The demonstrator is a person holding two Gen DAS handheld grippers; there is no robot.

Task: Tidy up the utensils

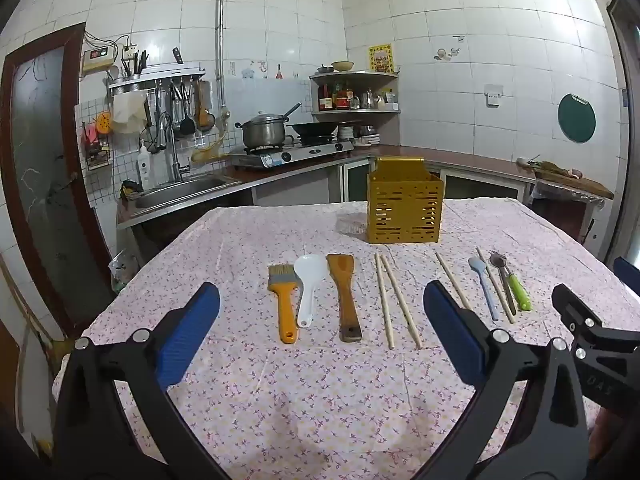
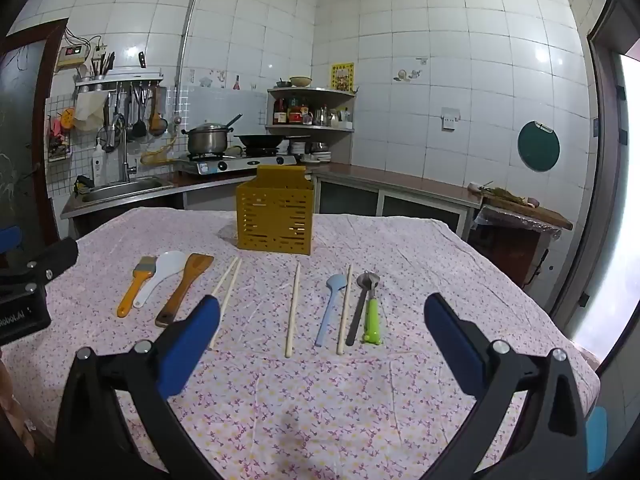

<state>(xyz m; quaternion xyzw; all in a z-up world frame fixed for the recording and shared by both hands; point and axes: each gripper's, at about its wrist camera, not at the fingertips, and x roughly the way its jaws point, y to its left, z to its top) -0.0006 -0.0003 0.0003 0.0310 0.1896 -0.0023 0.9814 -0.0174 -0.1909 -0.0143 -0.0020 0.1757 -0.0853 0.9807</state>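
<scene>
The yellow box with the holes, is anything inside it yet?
The yellow box looks empty: only light shows through its slots. Its walls hide the bottom, so something small could lie there. The chopsticks and spoons lie on the tablecloth.

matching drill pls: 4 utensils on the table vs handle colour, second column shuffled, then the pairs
Column 1
1. flat bristle pastry brush
2. plastic rice paddle with round scoop
3. small plastic spoon
4. metal-headed peeler

Column 2
A. bright green
B. white
C. orange
D. pale blue

Pairs: 1-C, 2-B, 3-D, 4-A

All four lie flat on the pink floral tablecloth, in front of the slotted yellow utensil box.
</scene>
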